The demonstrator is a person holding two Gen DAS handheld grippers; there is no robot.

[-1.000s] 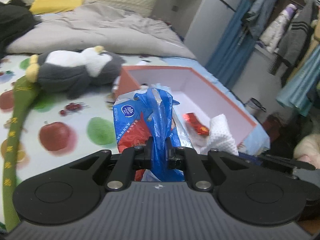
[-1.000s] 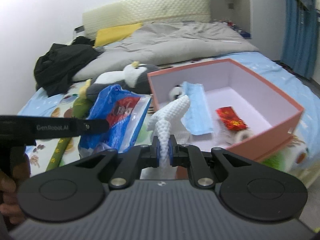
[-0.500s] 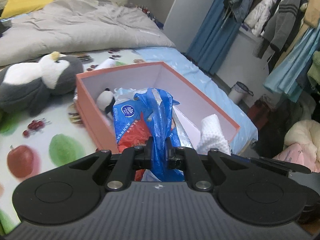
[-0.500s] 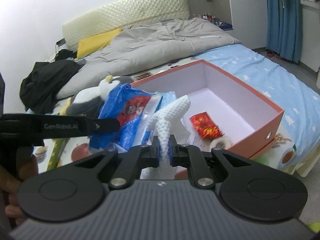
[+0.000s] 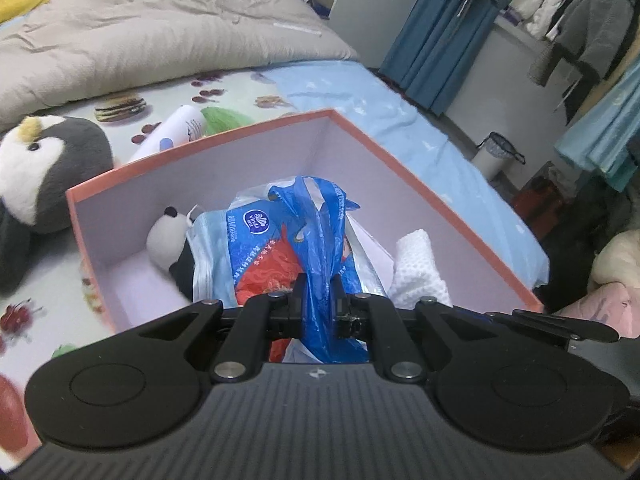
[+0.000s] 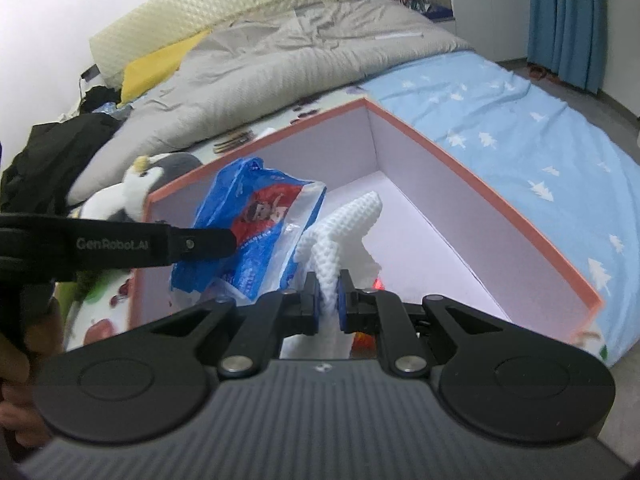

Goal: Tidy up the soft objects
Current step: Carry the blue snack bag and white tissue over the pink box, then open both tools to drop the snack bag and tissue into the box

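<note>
My left gripper [image 5: 318, 300] is shut on a blue plastic tissue pack [image 5: 280, 248] and holds it over the open orange box [image 5: 420, 184]. The pack also shows in the right wrist view [image 6: 256, 216]. My right gripper [image 6: 328, 296] is shut on a white waffle-knit cloth [image 6: 340, 224] and holds it over the same box [image 6: 500, 200]. The cloth shows in the left wrist view [image 5: 418, 268]. A small panda plush [image 5: 170, 244] and a light blue packet [image 5: 208, 264] lie inside the box. A red item [image 6: 376, 284] peeks out below the cloth.
A grey and white penguin plush [image 5: 36, 172] lies on the fruit-print sheet left of the box. A white tube [image 5: 172, 128] lies behind the box. A grey duvet [image 6: 300, 56] covers the far bed. Black clothes [image 6: 48, 152] lie at the left. Hanging clothes [image 5: 580, 20] are at the right.
Both grippers have moved forward over the box with their loads; the tissue pack and the white cloth now hang above the box interior. The penguin plush has slid to the left of view.
</note>
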